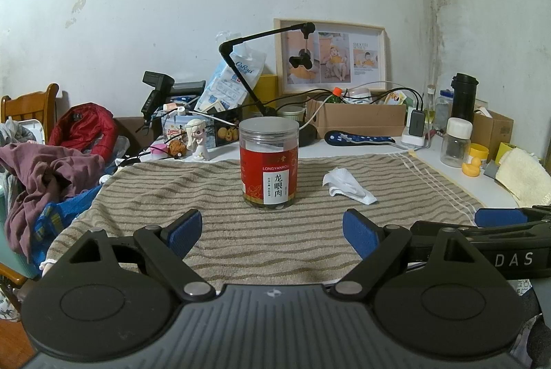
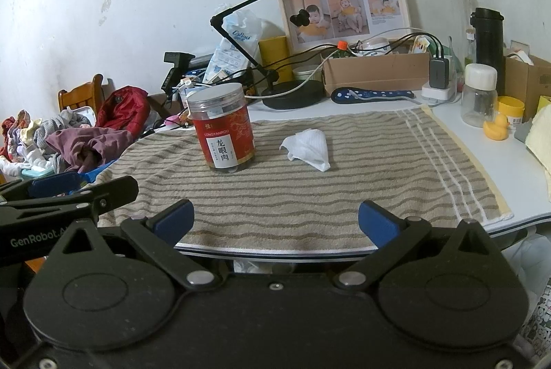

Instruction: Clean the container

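The jar [image 1: 269, 163] stands upright near the middle of the striped towel [image 1: 206, 231], lid on, red label facing the cameras. Just to its right lies a crumpled white tissue [image 1: 347, 186], apart from the jar, not touching it. My read: the towel is there as a soft working mat, and the tissue sits close so it can serve as the wipe.

Left gripper [image 1: 272, 231] hangs low at the near edge of the towel, fingers spread wide, nothing between them, lined up almost dead-on with the jar. Right gripper [image 2: 275, 221] hovers at the table's front edge, fingers also wide and empty, the tissue more or less straight ahead of it. That split looks deliberate: one side to steady the jar, the other for the wipe. Both sit side by side, each showing at the edge of the other's view.

Whether the jar is already wiped or not, these views can't settle; lid on, tissue loose and both grippers empty would fit either.

Around the mat it is crowded. Behind the jar: a small figurine [image 1: 199, 141], a black lamp arm [image 1: 241, 72] with its round base, cables, a cardboard box [image 1: 358, 119]. Off right, a clear bottle [image 1: 456, 141] and a yellow duck [image 1: 471, 166]. Clothes [image 1: 41, 172] pile up at the left. None of it blocks the path to jar or tissue; the near half of the towel is open.
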`<action>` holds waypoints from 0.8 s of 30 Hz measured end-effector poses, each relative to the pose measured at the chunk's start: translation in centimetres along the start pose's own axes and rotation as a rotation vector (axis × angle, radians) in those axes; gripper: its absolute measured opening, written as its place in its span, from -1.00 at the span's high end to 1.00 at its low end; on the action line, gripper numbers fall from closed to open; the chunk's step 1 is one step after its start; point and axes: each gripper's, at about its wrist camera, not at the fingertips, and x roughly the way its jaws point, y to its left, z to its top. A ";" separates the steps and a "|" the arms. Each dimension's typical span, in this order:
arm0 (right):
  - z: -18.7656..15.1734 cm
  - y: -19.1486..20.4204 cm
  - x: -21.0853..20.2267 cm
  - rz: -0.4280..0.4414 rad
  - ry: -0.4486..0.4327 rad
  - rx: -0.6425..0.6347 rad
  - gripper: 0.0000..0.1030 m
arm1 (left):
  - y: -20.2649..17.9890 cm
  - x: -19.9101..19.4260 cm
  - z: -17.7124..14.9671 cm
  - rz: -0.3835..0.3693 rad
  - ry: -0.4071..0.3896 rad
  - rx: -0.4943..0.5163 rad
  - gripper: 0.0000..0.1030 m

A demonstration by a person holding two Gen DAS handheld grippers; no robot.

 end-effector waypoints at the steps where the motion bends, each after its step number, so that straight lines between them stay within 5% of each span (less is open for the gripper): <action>1: 0.0 0.0 0.0 0.000 0.000 0.000 -0.99 | 0.1 0.0 0.0 0.000 0.000 0.000 -0.72; 17: 0.1 -0.4 -0.1 0.008 0.001 -0.001 -0.99 | 0.0 0.1 -0.2 -0.002 -0.002 0.000 -0.72; 24: 0.1 -0.9 0.7 0.114 0.012 0.024 -0.99 | 0.2 0.5 -0.2 -0.014 0.006 -0.007 -0.72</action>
